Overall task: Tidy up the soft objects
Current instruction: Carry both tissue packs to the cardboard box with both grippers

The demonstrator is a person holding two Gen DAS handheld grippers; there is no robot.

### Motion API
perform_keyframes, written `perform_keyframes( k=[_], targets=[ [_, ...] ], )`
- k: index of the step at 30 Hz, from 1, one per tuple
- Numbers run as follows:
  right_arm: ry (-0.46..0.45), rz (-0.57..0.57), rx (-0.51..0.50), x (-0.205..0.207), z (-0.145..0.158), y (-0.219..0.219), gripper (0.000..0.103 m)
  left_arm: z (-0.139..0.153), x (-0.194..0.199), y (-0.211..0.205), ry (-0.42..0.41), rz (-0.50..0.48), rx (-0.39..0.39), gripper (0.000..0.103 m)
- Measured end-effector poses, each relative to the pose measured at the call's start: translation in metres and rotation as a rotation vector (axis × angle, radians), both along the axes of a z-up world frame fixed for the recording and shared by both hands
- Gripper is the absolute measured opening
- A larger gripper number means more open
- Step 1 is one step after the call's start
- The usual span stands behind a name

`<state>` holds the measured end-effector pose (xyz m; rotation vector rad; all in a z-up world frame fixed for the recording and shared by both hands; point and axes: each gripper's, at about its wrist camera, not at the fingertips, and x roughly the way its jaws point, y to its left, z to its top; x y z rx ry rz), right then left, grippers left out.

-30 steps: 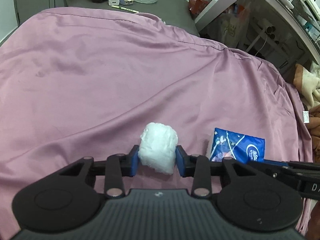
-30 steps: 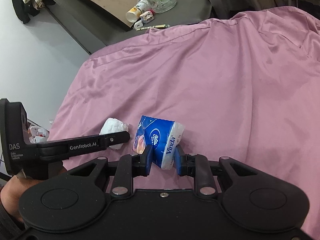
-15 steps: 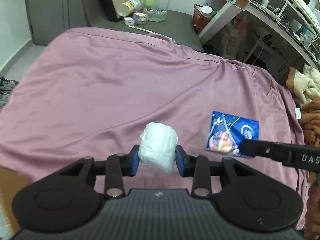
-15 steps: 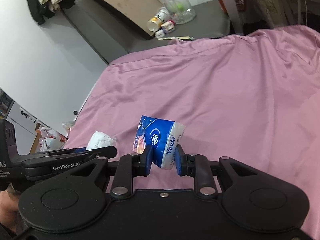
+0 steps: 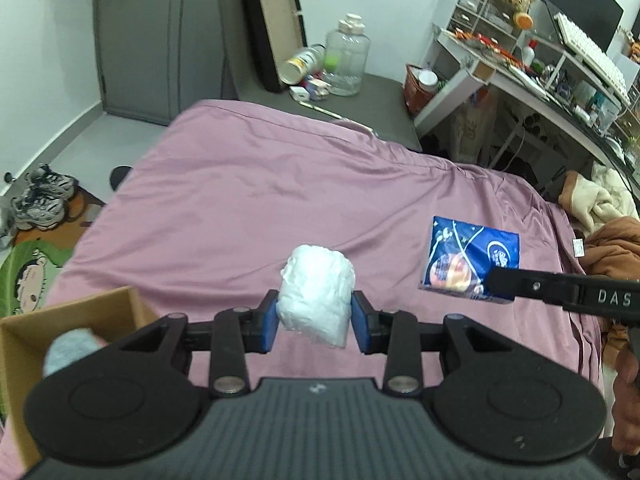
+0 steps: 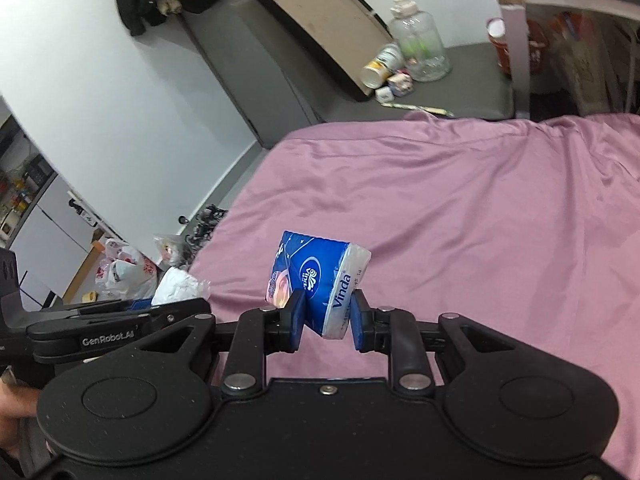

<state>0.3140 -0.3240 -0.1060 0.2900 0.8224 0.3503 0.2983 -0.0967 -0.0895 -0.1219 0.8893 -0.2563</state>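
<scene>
My left gripper (image 5: 316, 322) is shut on a white plastic-wrapped soft bundle (image 5: 318, 294), held up above the pink bedsheet (image 5: 280, 196). In the right wrist view, my right gripper (image 6: 327, 322) is shut on a blue Vinda tissue pack (image 6: 316, 280), also lifted off the bed. The left wrist view shows that same tissue pack (image 5: 468, 262) at the right, with the right gripper's arm (image 5: 560, 292) beside it. The white bundle (image 6: 178, 286) and the left gripper's arm (image 6: 120, 326) appear at the lower left of the right wrist view.
A cardboard box (image 5: 52, 332) with a grey soft thing (image 5: 72, 350) in it stands at the bed's near left corner. Shoes (image 5: 40, 200) and a mat lie on the floor to the left. A jar (image 5: 346, 62) and bottles sit beyond the bed; blankets (image 5: 604, 216) pile at right.
Both grippers have risen and pulled back from the bed, each keeping its load. The cardboard box has come into the left wrist view.
</scene>
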Motion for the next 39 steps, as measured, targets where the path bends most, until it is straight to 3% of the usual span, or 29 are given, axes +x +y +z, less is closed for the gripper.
perform_keyframes(
  k=[20, 39],
  targets=[
    [-0.063, 0.078, 0.027, -0.037, 0.025, 0.096, 0.024, 0.024, -0.071, 0.119, -0.073, 0.12, 0.019, 0.036],
    [-0.065, 0.135, 0.04, -0.051, 0.018, 0.161, 0.024, 0.006, -0.087, 0.207, -0.083, 0.175, -0.039, 0.036]
  ],
)
